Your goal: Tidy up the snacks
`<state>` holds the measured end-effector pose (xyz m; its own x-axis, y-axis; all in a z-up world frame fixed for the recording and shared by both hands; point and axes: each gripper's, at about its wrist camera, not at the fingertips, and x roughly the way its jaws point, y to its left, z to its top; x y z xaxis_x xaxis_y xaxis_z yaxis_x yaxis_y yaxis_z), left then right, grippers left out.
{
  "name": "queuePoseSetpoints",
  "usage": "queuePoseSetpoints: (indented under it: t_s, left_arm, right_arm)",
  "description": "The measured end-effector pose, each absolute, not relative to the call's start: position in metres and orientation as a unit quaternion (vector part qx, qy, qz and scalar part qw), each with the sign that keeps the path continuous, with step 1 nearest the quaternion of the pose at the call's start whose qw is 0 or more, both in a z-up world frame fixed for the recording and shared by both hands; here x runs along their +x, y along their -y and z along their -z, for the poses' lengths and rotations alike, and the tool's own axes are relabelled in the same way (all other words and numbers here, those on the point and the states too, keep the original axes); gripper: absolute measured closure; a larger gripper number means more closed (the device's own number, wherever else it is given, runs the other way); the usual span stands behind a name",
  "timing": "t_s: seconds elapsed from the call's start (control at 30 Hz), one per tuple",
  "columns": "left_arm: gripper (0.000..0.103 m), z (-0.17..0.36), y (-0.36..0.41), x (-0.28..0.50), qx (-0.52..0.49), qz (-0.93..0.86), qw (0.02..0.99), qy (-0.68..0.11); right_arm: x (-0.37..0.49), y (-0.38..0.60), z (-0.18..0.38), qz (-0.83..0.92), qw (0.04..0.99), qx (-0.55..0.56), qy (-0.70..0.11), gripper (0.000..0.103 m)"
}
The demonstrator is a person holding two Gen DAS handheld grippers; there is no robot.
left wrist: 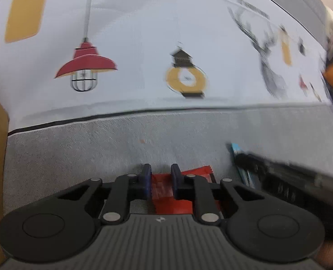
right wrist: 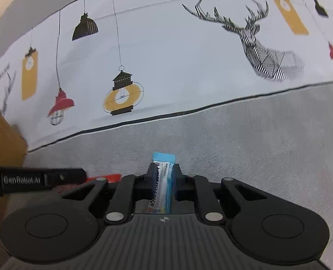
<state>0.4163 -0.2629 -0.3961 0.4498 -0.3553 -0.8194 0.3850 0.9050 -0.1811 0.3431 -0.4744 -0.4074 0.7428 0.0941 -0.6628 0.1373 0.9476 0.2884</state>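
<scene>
Upright between my right gripper [right wrist: 164, 177] fingers sits a narrow blue-and-silver foil snack packet [right wrist: 164, 180], clamped. Beside it, my left gripper [left wrist: 160, 180] pinches a flat red foil snack wrapper [left wrist: 166, 193] above grey woven cloth [right wrist: 256, 148].

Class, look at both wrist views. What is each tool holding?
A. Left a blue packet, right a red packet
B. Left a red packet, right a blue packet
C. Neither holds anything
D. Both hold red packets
B: the left tool has the red packet between its fingers, and the right tool is clamped on the blue packet.
</scene>
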Motion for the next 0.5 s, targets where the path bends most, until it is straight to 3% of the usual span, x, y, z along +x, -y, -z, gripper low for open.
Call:
queuePoseSetpoints:
  t_s: [0.23, 0.3, 0.37, 0.47, 0.5]
  left_arm:
    - [0.08, 0.388, 0.253, 0.39, 0.036, 0.258, 0.835, -0.485]
    - [0.068, 0.385, 0.253, 0.384, 0.053, 0.277, 0.829, -0.483]
    - [0.049, 0.381, 0.257, 0.376, 0.085, 0.301, 0.824, -0.472]
    - [0.037, 0.379, 0.271, 0.359, 0.156, 0.343, 0.815, -0.441]
    - [0.035, 0.38, 0.277, 0.355, 0.182, 0.356, 0.81, -0.429]
  right_arm:
    - [0.319, 0.492, 0.407, -0.006, 0.907, 0.187, -0.376, 0.084]
    - [0.311, 0.491, 0.406, -0.015, 0.907, 0.178, -0.38, 0.083]
    - [0.304, 0.488, 0.405, -0.021, 0.909, 0.163, -0.384, 0.082]
    - [0.295, 0.485, 0.403, -0.035, 0.91, 0.141, -0.388, 0.07]
    - [0.293, 0.484, 0.401, -0.038, 0.91, 0.137, -0.39, 0.062]
